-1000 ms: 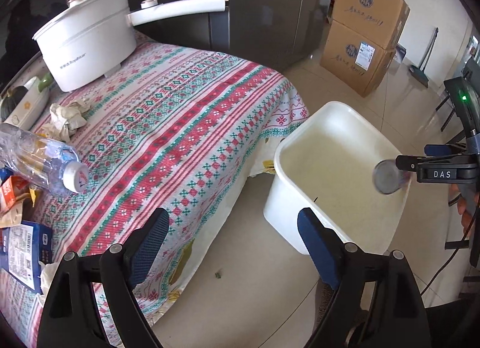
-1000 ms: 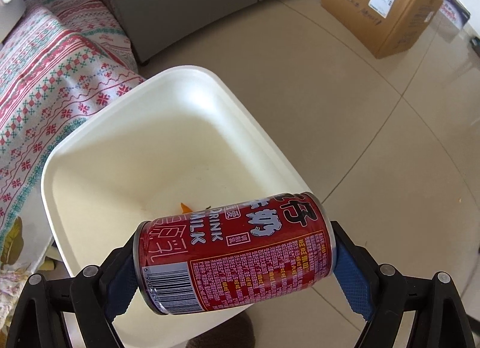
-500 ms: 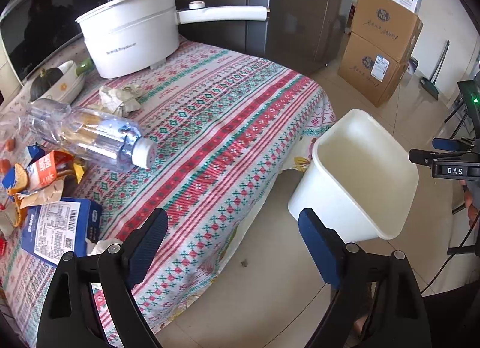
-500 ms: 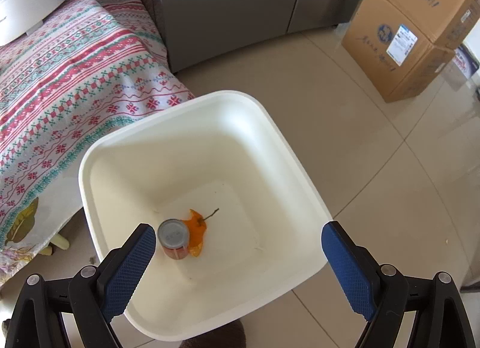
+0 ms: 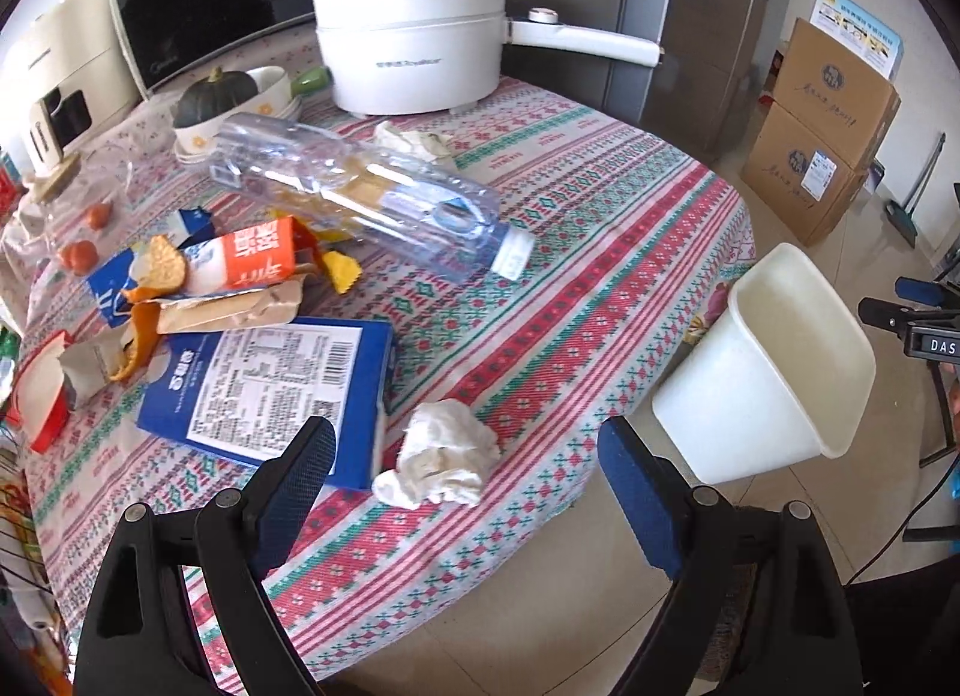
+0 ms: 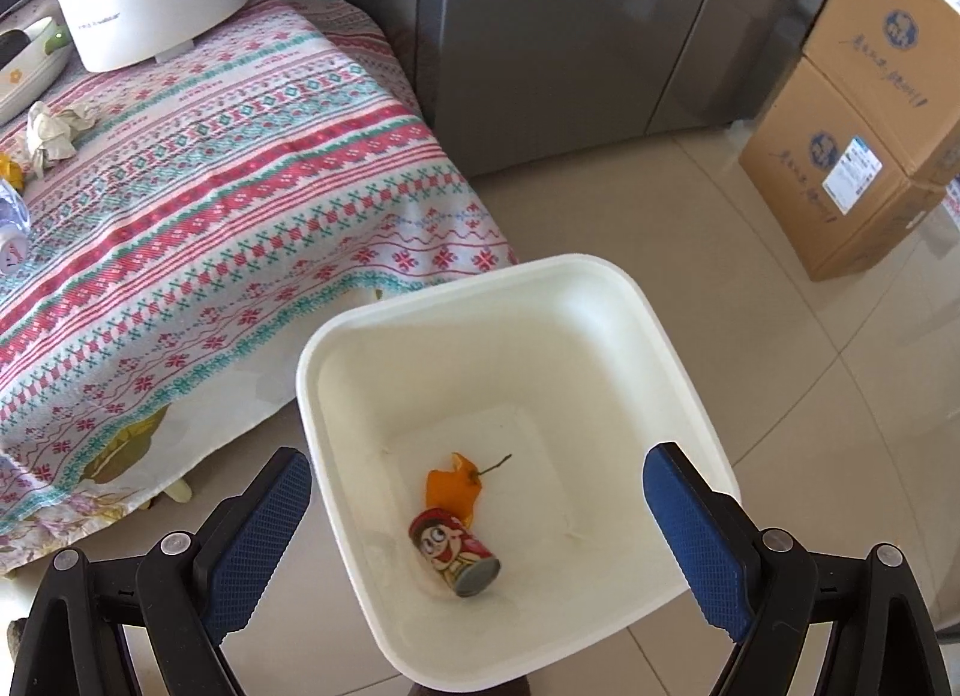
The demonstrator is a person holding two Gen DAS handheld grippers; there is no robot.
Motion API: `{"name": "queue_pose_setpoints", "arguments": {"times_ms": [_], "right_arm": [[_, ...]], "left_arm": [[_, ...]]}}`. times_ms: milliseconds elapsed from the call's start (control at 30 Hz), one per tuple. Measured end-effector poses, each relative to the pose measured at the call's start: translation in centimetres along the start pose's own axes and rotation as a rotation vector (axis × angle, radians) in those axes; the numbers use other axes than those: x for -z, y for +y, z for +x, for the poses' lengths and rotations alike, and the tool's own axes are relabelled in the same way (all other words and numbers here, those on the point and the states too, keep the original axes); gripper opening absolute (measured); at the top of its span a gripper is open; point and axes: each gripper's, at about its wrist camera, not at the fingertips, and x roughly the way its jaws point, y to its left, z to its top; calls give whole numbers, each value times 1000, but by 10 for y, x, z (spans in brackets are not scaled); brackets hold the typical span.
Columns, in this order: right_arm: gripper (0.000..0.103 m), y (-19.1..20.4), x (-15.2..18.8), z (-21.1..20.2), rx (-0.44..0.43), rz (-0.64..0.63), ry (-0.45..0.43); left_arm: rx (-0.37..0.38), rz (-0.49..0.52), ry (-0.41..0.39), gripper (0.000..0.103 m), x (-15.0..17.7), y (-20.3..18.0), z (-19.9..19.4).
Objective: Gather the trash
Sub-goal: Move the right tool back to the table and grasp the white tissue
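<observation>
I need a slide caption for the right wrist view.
Open right gripper above white bin holding red can and orange peel.

One red can (image 6: 454, 550) in one white bin (image 6: 672, 360); two crumpled tissues (image 5: 441, 461), one bottle (image 5: 360, 195), two cardboard boxes (image 5: 831, 132) at two o'clock.

A red can (image 6: 454, 552) lies on its side in the white bin (image 6: 678, 372), touching orange peel (image 6: 451, 483) at its 12 o'clock.

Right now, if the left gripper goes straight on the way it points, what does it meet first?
Most likely the crumpled tissue on the tablecloth, which sits between the open fingers of the left gripper, beside the blue carton. Depth is hard to judge through the fisheye.
</observation>
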Motion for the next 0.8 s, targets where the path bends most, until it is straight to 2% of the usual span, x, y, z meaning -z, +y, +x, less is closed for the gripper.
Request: {"name": "queue_pose_setpoints", "arguments": {"times_ms": [467, 800], "right_arm": [[94, 96, -18, -12, -61, -156, -39], [94, 189, -19, -13, -135, -299, -16]], "left_arm": [[-69, -183, 13, 91, 24, 101, -14], [-104, -226, 47, 91, 46, 144, -15]]}}
